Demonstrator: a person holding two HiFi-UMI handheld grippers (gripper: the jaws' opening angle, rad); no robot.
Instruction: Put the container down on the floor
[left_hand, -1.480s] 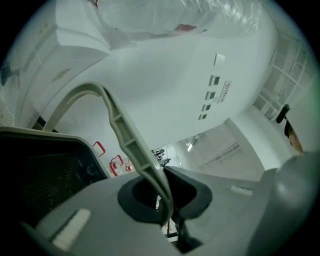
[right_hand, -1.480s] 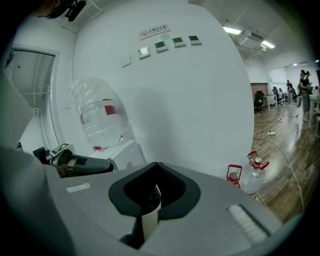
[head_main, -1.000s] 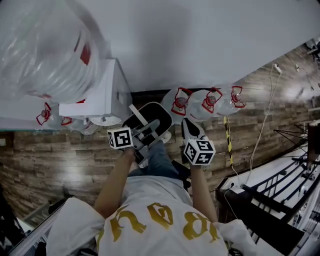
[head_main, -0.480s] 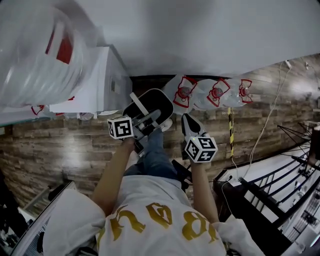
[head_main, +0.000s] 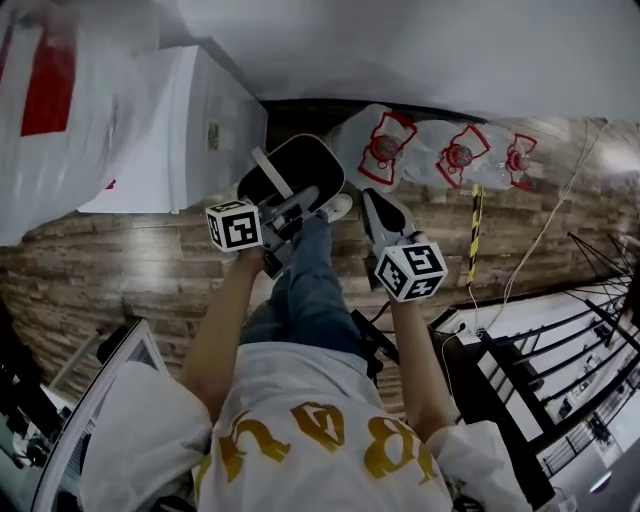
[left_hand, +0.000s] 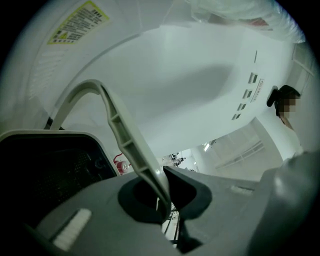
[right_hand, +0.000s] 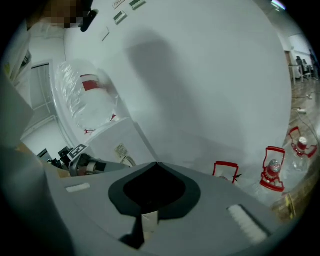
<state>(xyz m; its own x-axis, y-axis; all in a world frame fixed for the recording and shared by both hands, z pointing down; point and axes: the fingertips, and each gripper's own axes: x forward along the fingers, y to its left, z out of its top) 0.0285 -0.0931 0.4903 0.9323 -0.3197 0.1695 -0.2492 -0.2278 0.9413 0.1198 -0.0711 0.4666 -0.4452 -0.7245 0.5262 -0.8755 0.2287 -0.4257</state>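
**Container Carried by Its Handle, Not Yet on the Floor**

1. Position. The container (head_main: 296, 176), a pale-rimmed bucket with a dark inside, is just beside the white cabinet (head_main: 190, 120), on the side facing the row of red-handled water bottles (head_main: 386, 150). It appears to be clear of the wooden floor (head_main: 120, 270).
2. Left gripper (left_hand: 162, 187): jaws clamped on the container's pale ribbed handle (left_hand: 122, 135).
3. Right gripper (right_hand: 155, 185): jaws pressed together, nothing evidently between them, apart from the container.
4. Handling. Judged a rigid, light plastic shell. The thin handle can pivot, so expect swing and tilt. Grip the handle at mid-arc and lower it level.
5. Markings. The yellow label (left_hand: 80, 22) on the cabinet is too blurred to read. The gold lettering on the person's shirt (head_main: 320, 440) is not legible.
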